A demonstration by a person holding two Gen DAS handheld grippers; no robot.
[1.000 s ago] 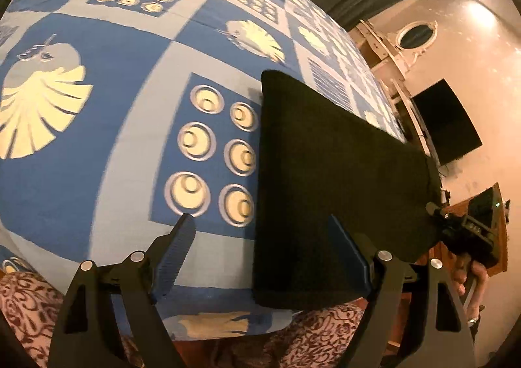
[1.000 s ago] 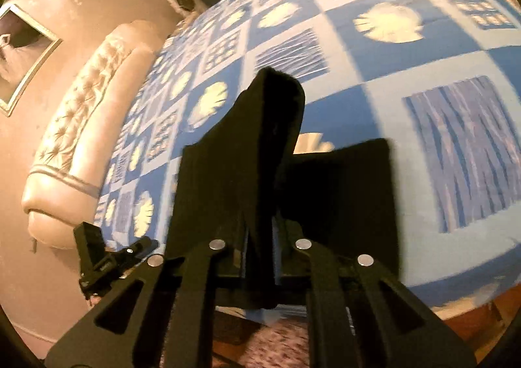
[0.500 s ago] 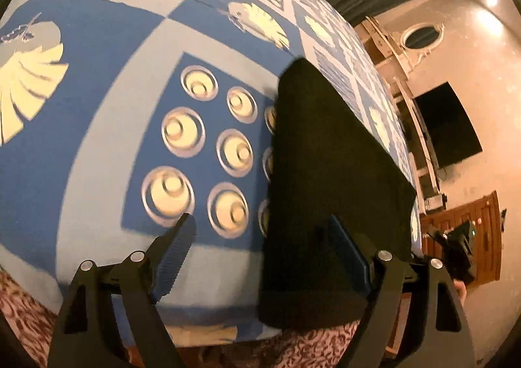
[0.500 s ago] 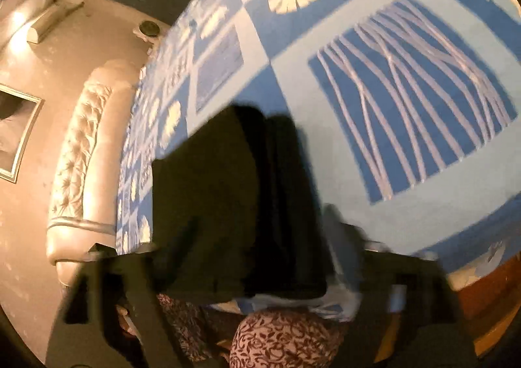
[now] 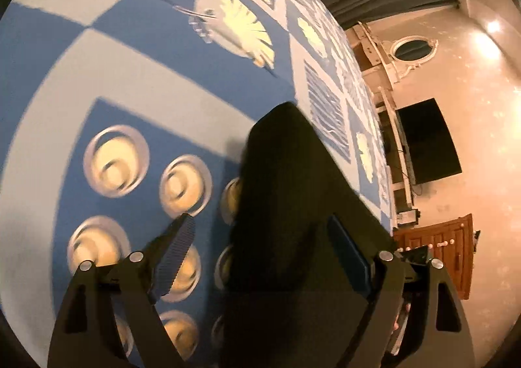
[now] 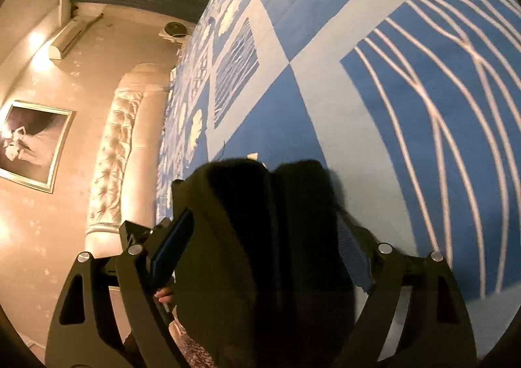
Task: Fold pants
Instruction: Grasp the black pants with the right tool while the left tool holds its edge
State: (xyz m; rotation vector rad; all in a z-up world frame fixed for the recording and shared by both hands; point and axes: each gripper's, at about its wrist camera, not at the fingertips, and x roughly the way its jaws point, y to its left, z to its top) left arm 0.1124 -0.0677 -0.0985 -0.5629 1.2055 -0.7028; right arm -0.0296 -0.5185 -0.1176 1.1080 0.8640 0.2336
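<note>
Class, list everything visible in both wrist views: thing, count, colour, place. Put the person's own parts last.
pants: one, black, folded, at the bed's near edge
bedspread: one, blue with cream motifs, covering the bed
headboard: one, cream, tufted, left in the right view
picture: one, framed, on the wall
television: one, black, on the wall
left tool: open, over the pants
right tool: just opened, pants between the jaws

Surface: a bed (image 5: 136,81) under a blue and pale-blue patchwork cover printed with cream leaves, ringed circles and white wavy lines.
Lying on it: black pants (image 5: 293,205), folded into a dark slab near the bed's front edge (image 6: 260,254).
Under the pants: part of the ringed-circle panel is covered.
Headboard: cream, tufted (image 6: 114,153).
</note>
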